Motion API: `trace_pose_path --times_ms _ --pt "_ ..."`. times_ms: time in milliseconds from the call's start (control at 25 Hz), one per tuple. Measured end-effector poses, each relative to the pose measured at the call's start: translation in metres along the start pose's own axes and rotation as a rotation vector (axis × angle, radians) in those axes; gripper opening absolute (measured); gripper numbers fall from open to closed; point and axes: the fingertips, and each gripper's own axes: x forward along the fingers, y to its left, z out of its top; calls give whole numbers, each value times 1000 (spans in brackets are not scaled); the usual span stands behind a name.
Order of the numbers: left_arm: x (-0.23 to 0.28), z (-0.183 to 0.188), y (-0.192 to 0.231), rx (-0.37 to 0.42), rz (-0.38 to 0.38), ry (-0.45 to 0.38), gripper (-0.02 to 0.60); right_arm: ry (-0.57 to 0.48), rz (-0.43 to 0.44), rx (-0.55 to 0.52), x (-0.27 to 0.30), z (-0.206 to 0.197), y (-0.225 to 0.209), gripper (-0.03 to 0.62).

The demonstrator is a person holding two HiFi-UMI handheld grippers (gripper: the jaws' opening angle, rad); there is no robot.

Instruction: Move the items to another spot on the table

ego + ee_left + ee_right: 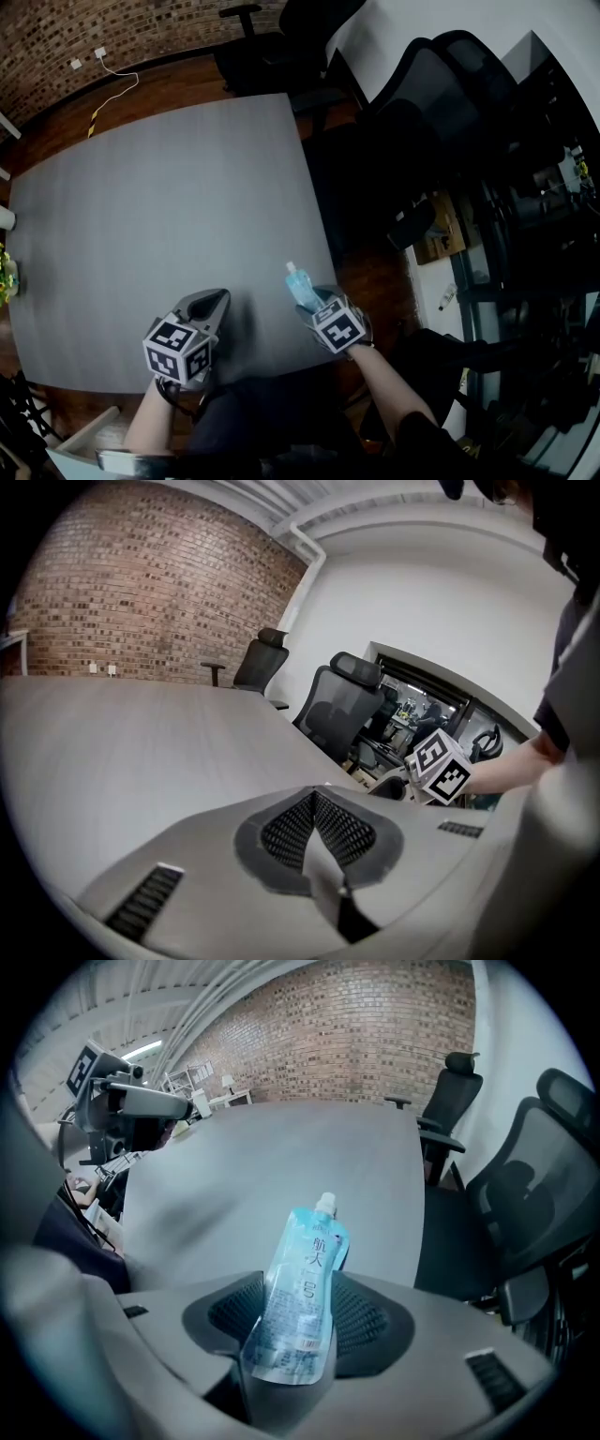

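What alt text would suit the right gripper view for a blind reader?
The right gripper grips a light blue spouted pouch between its grey jaws. Beyond lie a grey table, black office chairs and a brick wall.

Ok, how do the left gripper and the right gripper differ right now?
The left gripper is shut with nothing between its jaws; the right gripper is clamped on a light-blue spouted pouch. The left gripper sits well in from the right edge of the grey table; the right gripper is close to that edge. Both are at the table's near side.
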Motion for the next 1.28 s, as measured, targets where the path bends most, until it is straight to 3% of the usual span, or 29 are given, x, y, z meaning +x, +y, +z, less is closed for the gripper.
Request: trace_pose_path --times_ms 360,480,600,720,760,960,1080,1200,1280 --pt "63 -29 -31 -108 -93 141 9 -100 41 45 -7 1 5 225" --pt "82 -38 -47 -155 -159 195 24 -139 50 77 -11 2 3 225" --pt "98 -40 -63 -228 -234 221 97 -190 57 73 -19 10 2 225" --pt "110 -31 -78 -282 -278 192 228 -256 66 51 -34 22 5 225" --pt "113 -26 -84 -289 -292 179 241 -279 67 40 -40 26 6 225" --pt "120 -13 -103 -249 -286 154 241 -376 74 -28 -70 41 17 225" --pt "115 3 -104 -275 -283 80 240 -410 91 -71 -80 47 27 225" --pt "108 14 -107 -279 -297 30 142 -435 107 -100 -87 49 33 225" --pt "101 20 -108 -275 -297 6 115 -450 118 -113 -92 54 35 227"
